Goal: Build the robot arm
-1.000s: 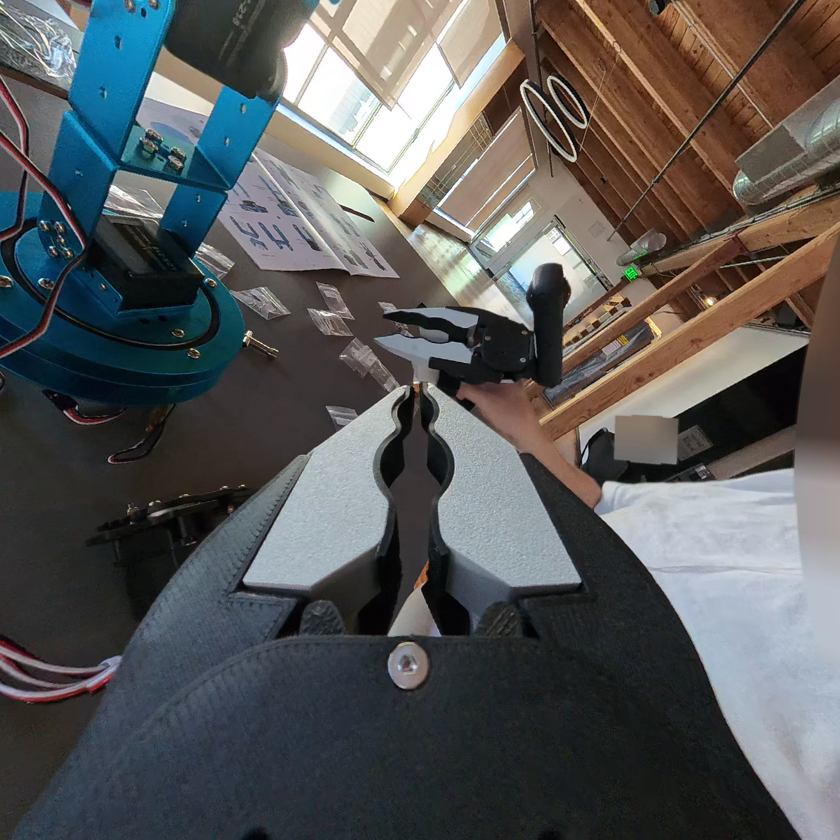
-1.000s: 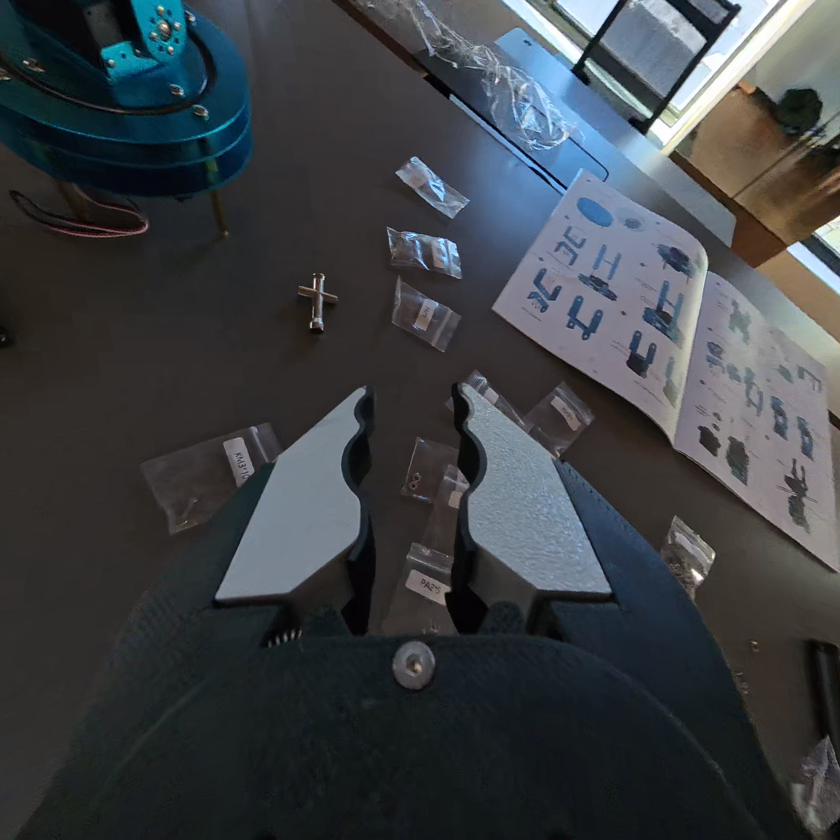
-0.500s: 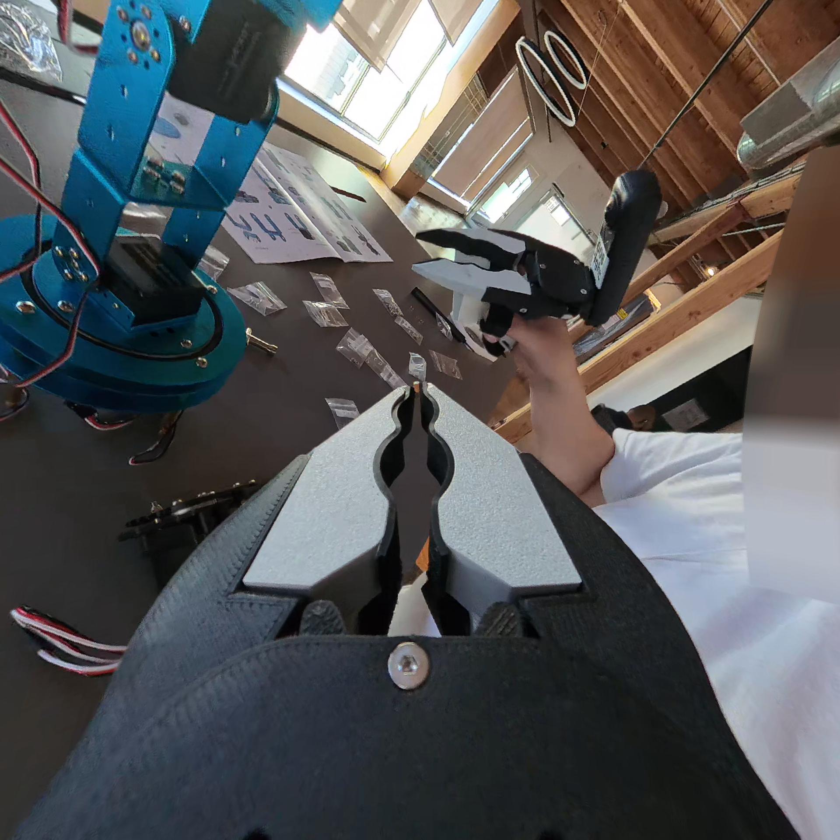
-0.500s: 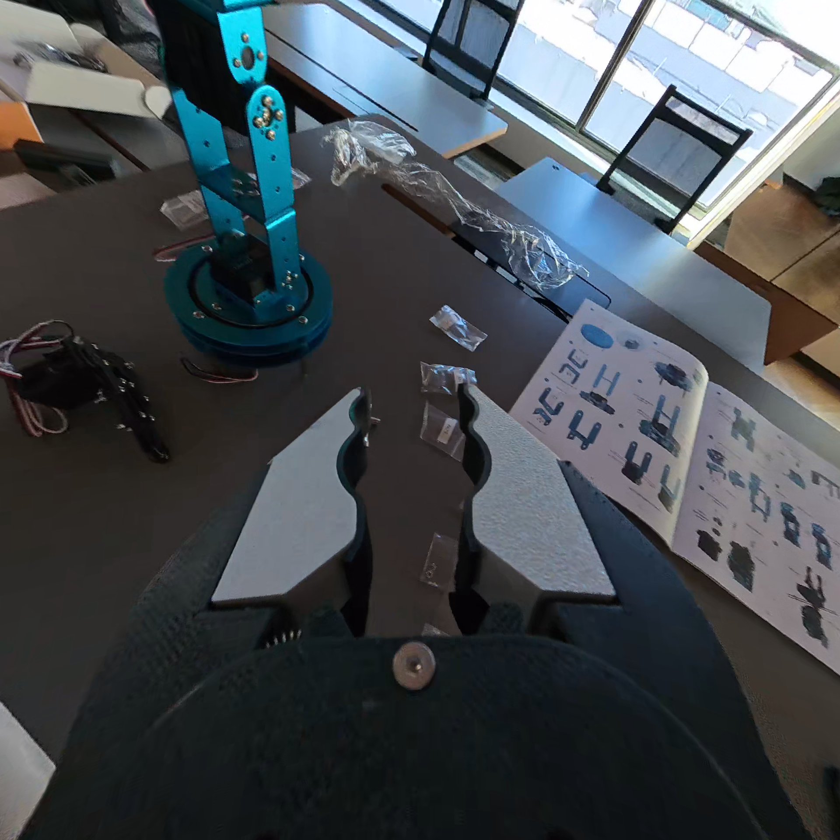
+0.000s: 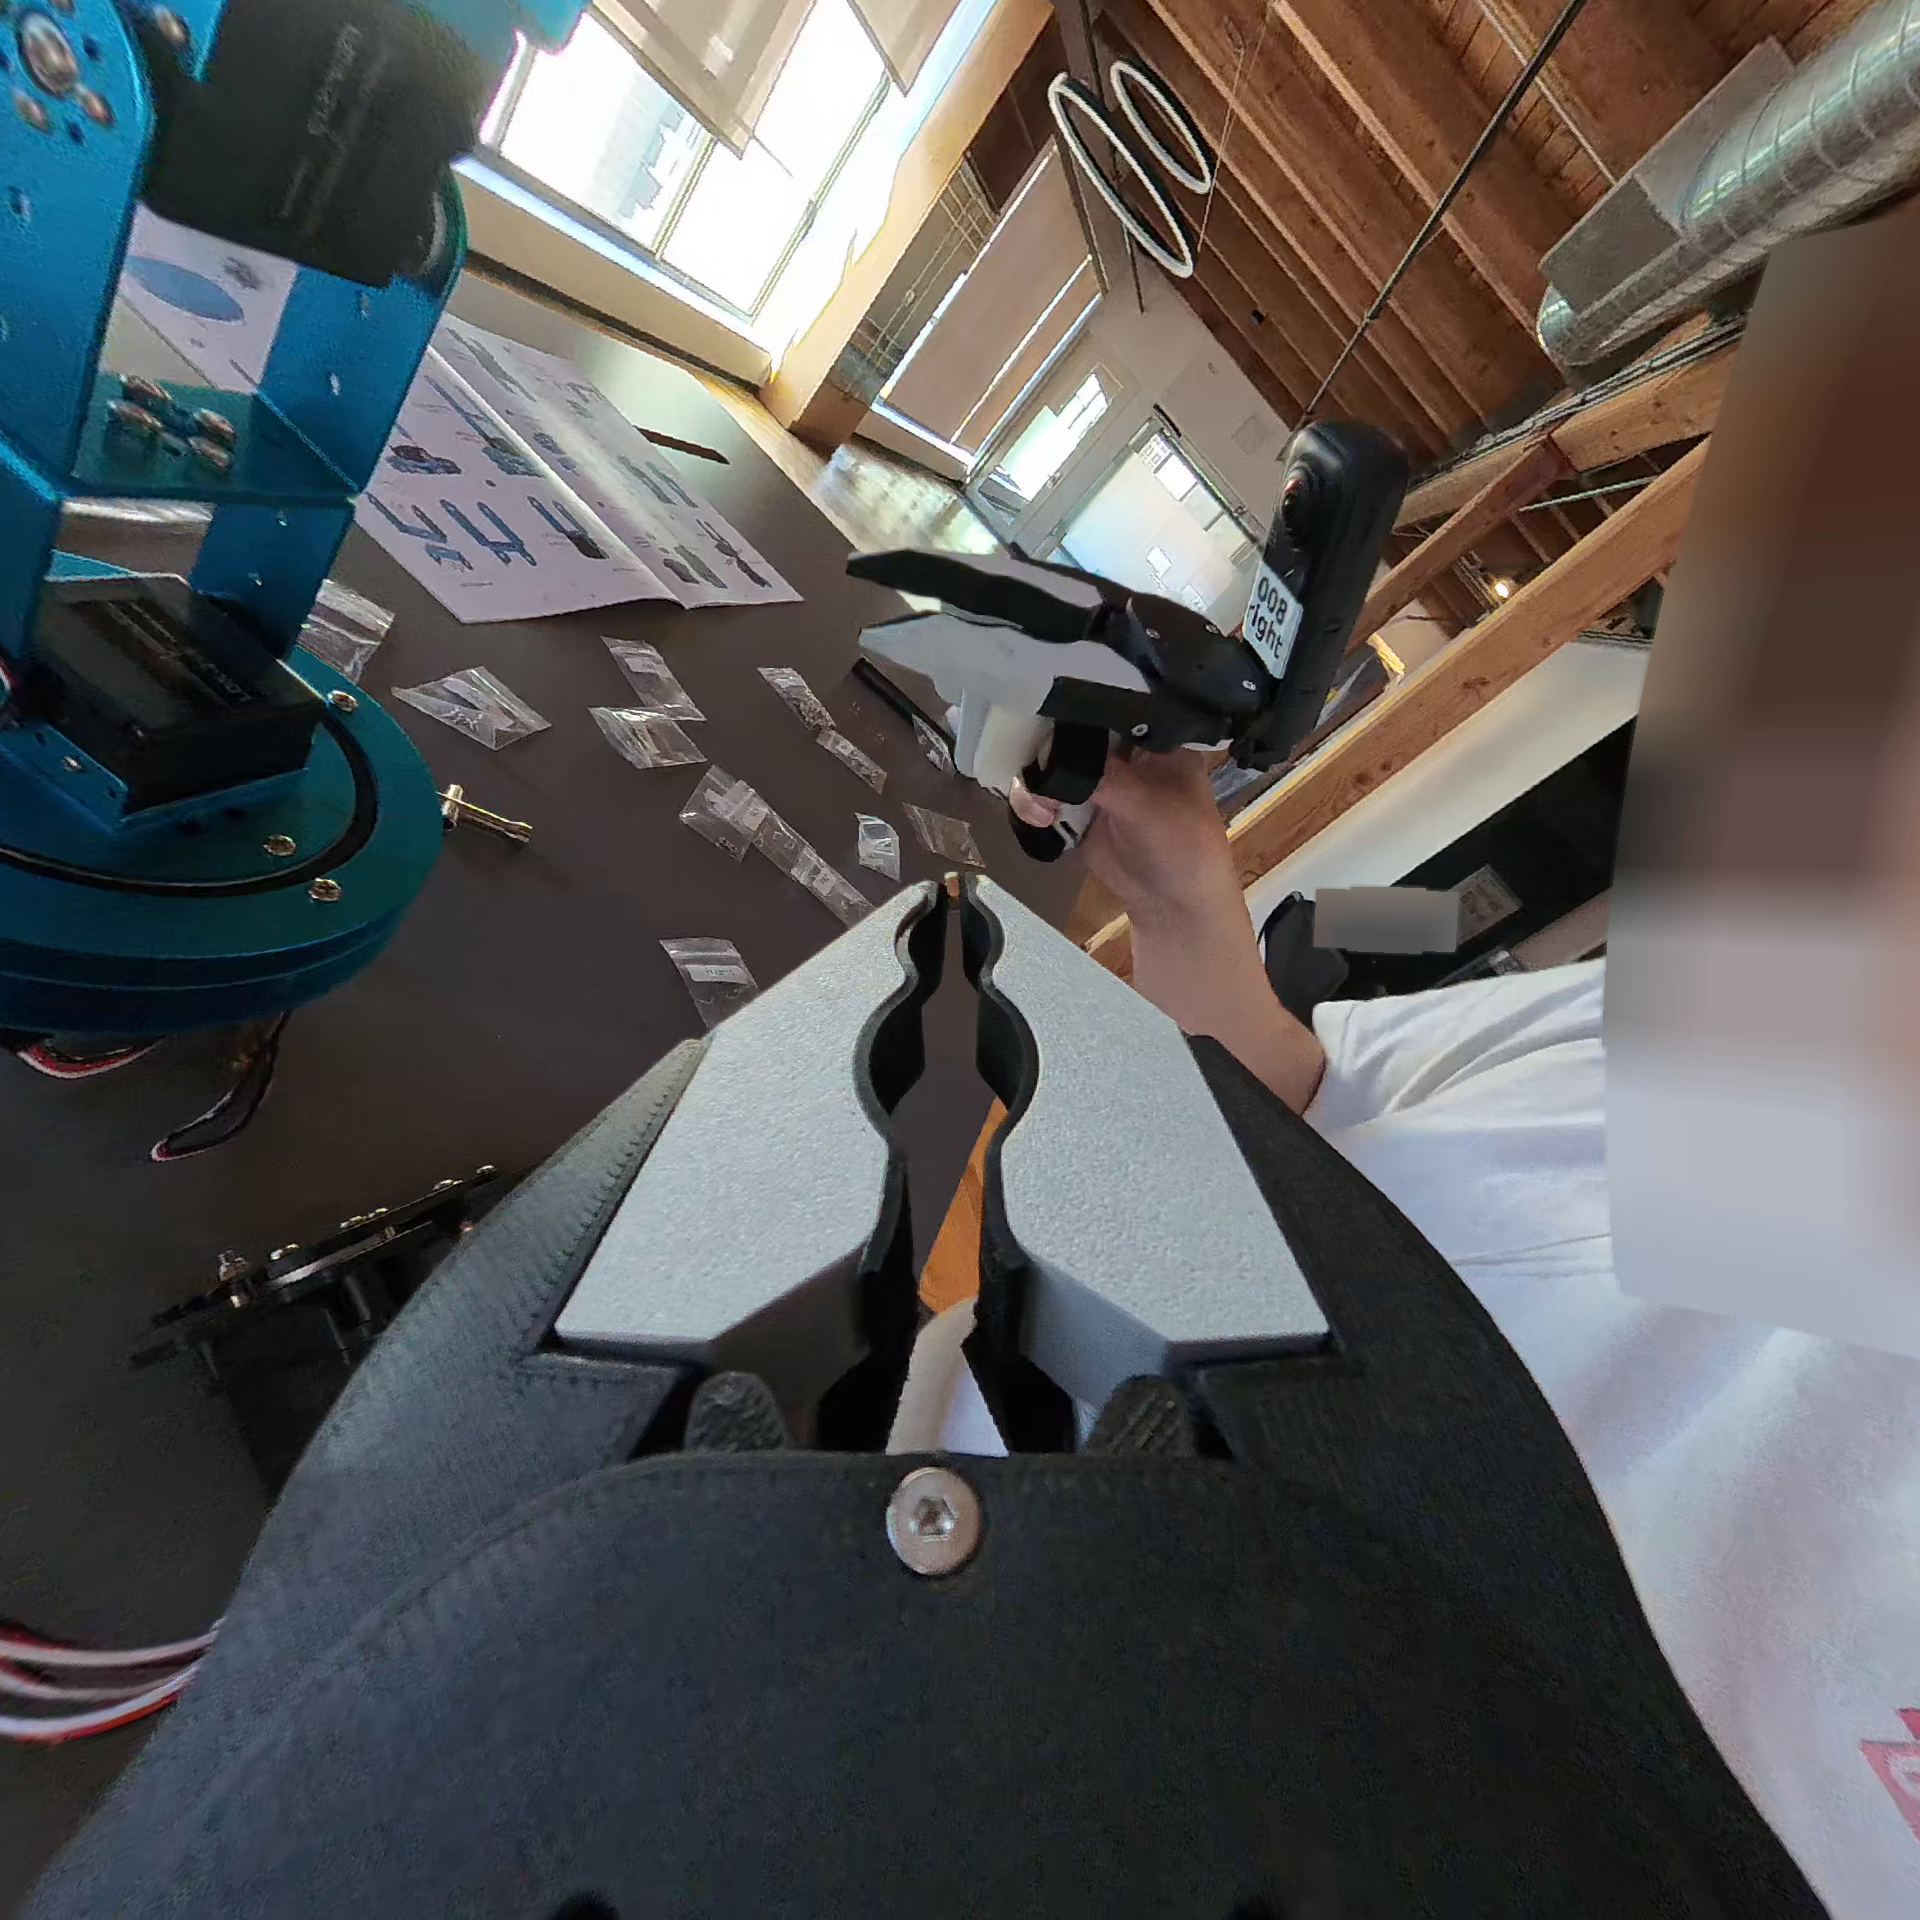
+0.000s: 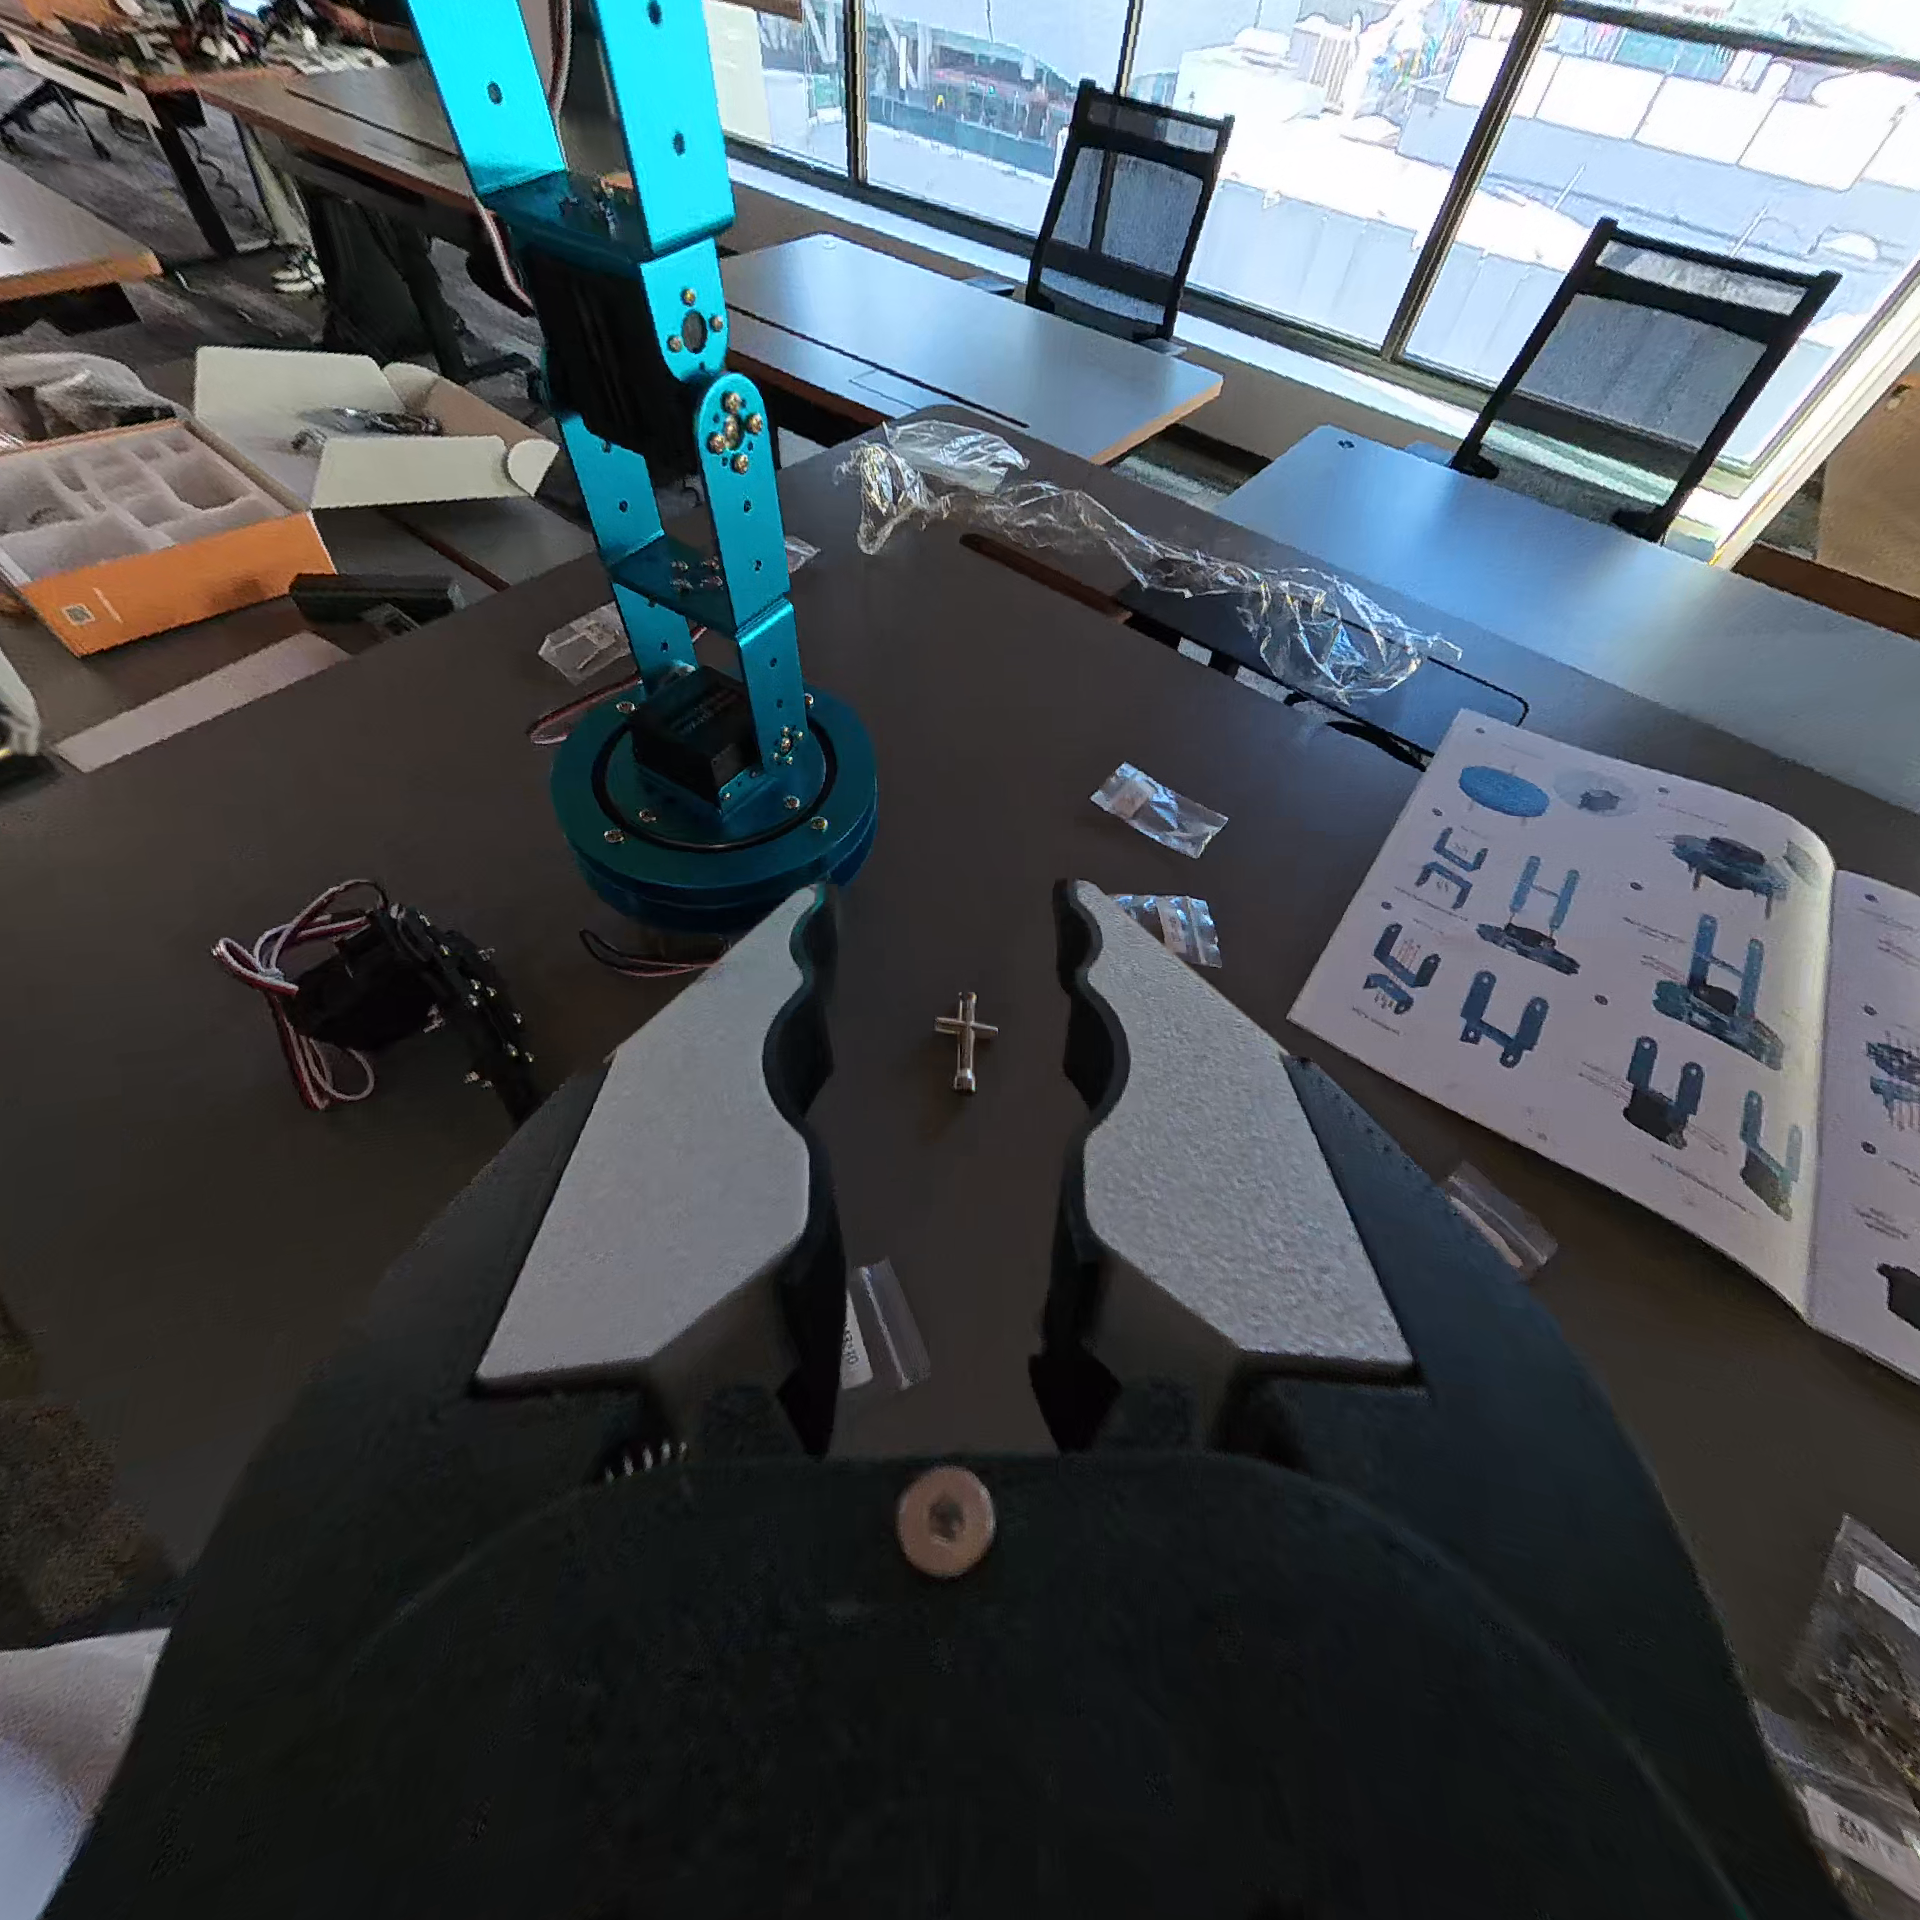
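My left gripper (image 5: 952, 891) is shut, with a tiny brass-coloured part (image 5: 952, 885) pinched at its tips, and is held above the dark table (image 5: 499, 997). My right gripper (image 6: 948, 899) is open and empty, raised above the table; it also shows in the left wrist view (image 5: 860, 613), held by a hand. Below its gap lies a small metal cross wrench (image 6: 964, 1039). A blue metal robot-arm kit (image 6: 717, 821) stands just beyond its left finger, and also at the left of the left wrist view (image 5: 177, 790).
An open instruction booklet (image 6: 1610, 987) lies to the right. Several small clear bags (image 6: 1158, 810) are scattered on the table. A black servo with wires (image 6: 384, 987) lies to the left. Crumpled plastic wrap (image 6: 1143, 561) and an orange box (image 6: 135, 520) lie farther back. The left gripper's tips are roughly 15 cm from the right gripper's. The blue metal robot-arm kit (image 6: 717, 821) is about 15 cm from both grippers' fingertips. The left camera catches it too, in the left wrist view (image 5: 307, 783). To the small metal cross wrench (image 6: 964, 1039): right tips about 20 cm, left tips about 25 cm. It is also in sight in the left wrist view (image 5: 461, 812).
My right gripper has lifted up and drawn back from the small bags, staying open. My left gripper has stayed shut on the brass part and tilted slightly.
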`<state>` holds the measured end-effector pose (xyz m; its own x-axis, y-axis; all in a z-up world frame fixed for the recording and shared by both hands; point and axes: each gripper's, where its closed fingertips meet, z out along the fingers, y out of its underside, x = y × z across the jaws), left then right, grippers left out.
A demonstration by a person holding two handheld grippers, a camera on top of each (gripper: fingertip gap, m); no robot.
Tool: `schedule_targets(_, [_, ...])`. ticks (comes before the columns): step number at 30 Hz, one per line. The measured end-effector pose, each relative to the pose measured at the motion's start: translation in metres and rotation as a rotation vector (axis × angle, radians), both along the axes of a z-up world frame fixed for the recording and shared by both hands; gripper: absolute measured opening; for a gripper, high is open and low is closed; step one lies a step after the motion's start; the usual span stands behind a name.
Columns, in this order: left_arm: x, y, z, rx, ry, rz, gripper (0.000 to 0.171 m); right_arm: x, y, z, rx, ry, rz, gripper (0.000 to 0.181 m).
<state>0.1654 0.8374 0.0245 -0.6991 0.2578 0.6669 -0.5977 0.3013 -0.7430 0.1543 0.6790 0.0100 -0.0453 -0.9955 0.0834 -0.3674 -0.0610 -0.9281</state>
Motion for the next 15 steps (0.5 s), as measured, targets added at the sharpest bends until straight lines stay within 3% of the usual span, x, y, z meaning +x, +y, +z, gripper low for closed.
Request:
schedule_targets(7, [-0.013, -0.002, -0.001, -0.040, 0.016, -0.028, 0.001, 0.005, 0.000, -0.025, -0.089, 0.046, 0.000, 0.042])
schedule_targets(12, [-0.009, 0.007, -0.006, -0.046, 0.039, -0.005, 0.001, 0.010, 0.013, -0.050, -0.019, 0.077, 0.032, 0.046])
schedule_targets(15, [-0.002, 0.011, -0.009, -0.039, 0.044, 0.020, 0.001, 0.007, 0.041, -0.089, 0.111, 0.207, 0.093, 0.054])
